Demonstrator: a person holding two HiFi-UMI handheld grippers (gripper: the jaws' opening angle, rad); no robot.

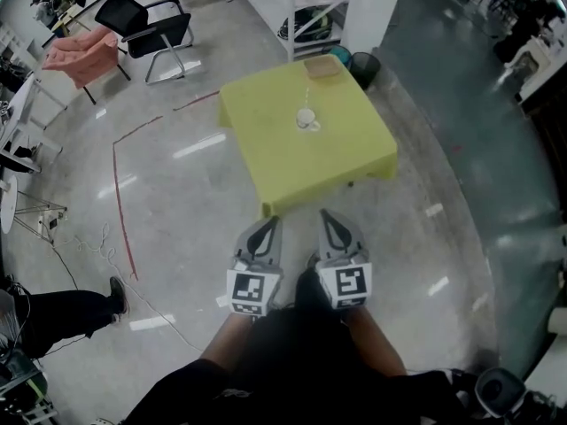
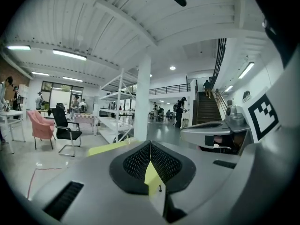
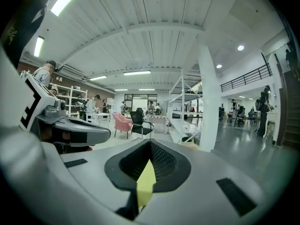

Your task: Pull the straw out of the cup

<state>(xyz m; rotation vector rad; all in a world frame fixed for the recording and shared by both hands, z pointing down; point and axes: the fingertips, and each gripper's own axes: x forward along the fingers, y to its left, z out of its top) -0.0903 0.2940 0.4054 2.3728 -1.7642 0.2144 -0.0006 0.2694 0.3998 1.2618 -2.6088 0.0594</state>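
Observation:
A white cup (image 1: pixel 306 119) with a thin straw (image 1: pixel 307 97) rising from it stands near the middle of a yellow-green table (image 1: pixel 292 162), well ahead of both grippers. My left gripper (image 1: pixel 270 223) and right gripper (image 1: pixel 329 216) are side by side over the floor, short of the table's near edge, pointing toward it. Both are shut with nothing between their jaws. In the left gripper view the left gripper (image 2: pixel 150 145) has its pads pressed together, with a strip of the table (image 2: pixel 110 147) beyond. The right gripper (image 3: pixel 151 145) looks the same in the right gripper view. Neither gripper view shows the cup.
A tan tray (image 1: pixel 323 67) sits at the table's far edge, with a dark bin (image 1: pixel 364 64) behind it. White shelving (image 1: pixel 306 3) and a white pillar (image 1: pixel 374 7) stand beyond. A black chair (image 1: pixel 149 27), a pink chair (image 1: pixel 81 55) and a person's leg (image 1: pixel 66 311) are at the left.

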